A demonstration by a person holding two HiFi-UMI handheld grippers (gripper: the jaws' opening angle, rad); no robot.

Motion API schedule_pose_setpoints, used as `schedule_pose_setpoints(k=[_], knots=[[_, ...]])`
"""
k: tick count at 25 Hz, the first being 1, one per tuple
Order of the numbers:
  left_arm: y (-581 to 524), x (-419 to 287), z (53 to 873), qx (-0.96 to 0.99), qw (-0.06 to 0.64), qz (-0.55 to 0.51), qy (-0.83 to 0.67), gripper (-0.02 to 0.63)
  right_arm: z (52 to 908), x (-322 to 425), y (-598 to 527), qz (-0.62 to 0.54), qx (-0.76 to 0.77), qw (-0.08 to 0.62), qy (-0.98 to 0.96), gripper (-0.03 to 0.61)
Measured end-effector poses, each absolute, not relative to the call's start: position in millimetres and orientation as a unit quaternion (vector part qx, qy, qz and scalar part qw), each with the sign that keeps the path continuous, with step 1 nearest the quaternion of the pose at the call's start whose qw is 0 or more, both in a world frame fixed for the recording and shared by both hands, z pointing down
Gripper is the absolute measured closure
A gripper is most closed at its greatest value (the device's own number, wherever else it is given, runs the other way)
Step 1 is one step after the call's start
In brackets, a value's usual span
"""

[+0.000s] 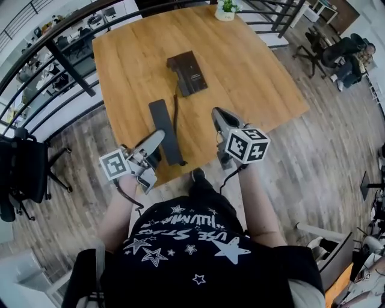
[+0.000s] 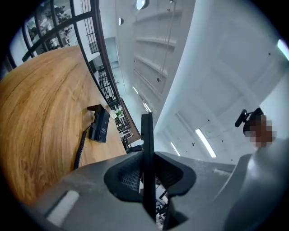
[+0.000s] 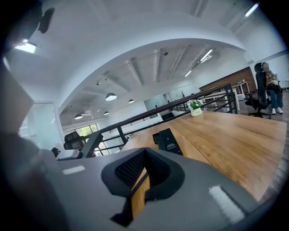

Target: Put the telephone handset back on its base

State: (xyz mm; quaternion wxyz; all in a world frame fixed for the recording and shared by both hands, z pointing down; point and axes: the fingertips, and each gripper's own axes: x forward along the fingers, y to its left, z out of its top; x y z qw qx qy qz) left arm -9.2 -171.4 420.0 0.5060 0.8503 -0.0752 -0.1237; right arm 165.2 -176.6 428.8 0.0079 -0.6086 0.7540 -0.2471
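Note:
The black telephone base [image 1: 187,73] lies at the middle of the wooden table [image 1: 258,66]; it also shows in the left gripper view as the base [image 2: 100,127] and in the right gripper view as the base [image 3: 168,141]. The long black handset [image 1: 166,129] is over the table's front edge, joined to the base by a coiled cord [image 1: 175,108]. My left gripper [image 1: 156,139] is shut on the handset, which shows edge-on between its pads [image 2: 146,149]. I cannot tell whether the handset rests on the wood. My right gripper [image 1: 218,114] is to the right of the handset, shut and holding nothing.
A small potted plant [image 1: 227,9] stands at the table's far edge. A black railing [image 1: 66,57] runs along the left and far sides. An office chair [image 1: 24,174] stands at the left on the floor, and a person sits at the far right [image 1: 346,57].

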Motion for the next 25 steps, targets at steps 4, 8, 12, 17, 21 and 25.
schedule_pose_setpoints(k=[4, 8, 12, 17, 21, 25], knots=[[-197.3, 12.3, 418.0, 0.851, 0.499, -0.131, -0.098, 0.532, 423.8, 186.1, -210.9, -0.242, -0.587, 0.0, 0.772, 0.577], [-221.3, 37.5, 417.1, 0.85, 0.496, -0.139, -0.113, 0.532, 427.1, 211.1, -237.4, -0.249, -0.576, -0.001, 0.778, 0.577], [-243.1, 58.9, 415.6, 0.85, 0.49, -0.148, -0.123, 0.532, 428.5, 225.4, -262.2, -0.251, -0.559, -0.005, 0.79, 0.577], [-278.2, 83.6, 413.6, 0.846, 0.488, -0.163, -0.138, 0.532, 427.8, 244.9, -296.5, -0.253, -0.544, -0.005, 0.8, 0.577], [-309.4, 97.5, 423.3, 0.843, 0.49, -0.158, -0.157, 0.532, 431.6, 257.1, -323.8, -0.26, -0.533, -0.009, 0.805, 0.577], [-337.7, 106.9, 433.8, 0.835, 0.5, -0.158, -0.168, 0.532, 439.6, 260.6, -352.5, -0.27, -0.519, -0.015, 0.811, 0.577]])
